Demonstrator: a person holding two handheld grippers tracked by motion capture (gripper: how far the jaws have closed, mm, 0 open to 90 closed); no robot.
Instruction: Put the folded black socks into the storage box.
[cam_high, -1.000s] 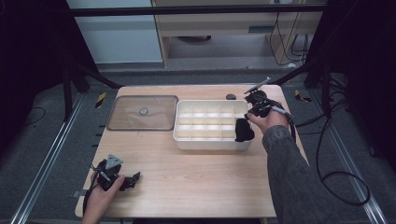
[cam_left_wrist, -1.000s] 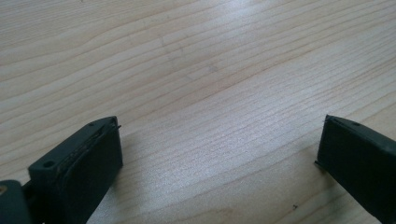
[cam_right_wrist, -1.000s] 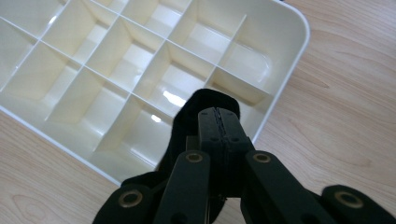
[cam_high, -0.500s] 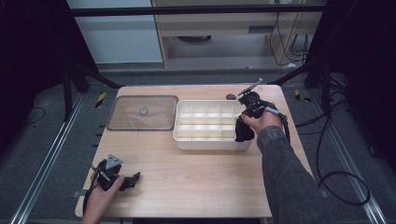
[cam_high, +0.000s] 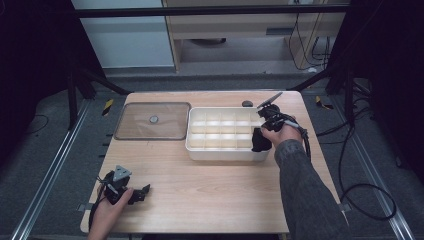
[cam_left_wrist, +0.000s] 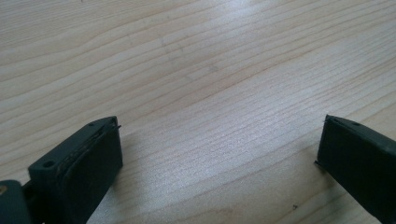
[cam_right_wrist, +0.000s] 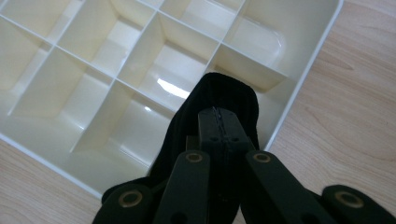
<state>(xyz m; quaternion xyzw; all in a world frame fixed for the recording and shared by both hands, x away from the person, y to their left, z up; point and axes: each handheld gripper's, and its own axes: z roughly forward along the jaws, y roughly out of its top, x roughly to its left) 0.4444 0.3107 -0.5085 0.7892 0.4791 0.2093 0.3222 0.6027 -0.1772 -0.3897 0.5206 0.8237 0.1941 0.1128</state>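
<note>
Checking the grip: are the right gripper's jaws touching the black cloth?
Touching. The right gripper view shows the right gripper shut on the black cloth, which drapes over both jaws.

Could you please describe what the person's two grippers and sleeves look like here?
Both are black two-jaw tools. The left gripper carries a grey three-cornered plate and has blocky, flat-faced jaws. The right gripper has slim linkage arms with brass-coloured pivot rings, a grey plate too, and a black cable. The right arm wears a dark grey sleeve.

grey sleeve (cam_high: 305, 190), black gripper (cam_high: 141, 192), trailing cable (cam_high: 350, 165)
</note>
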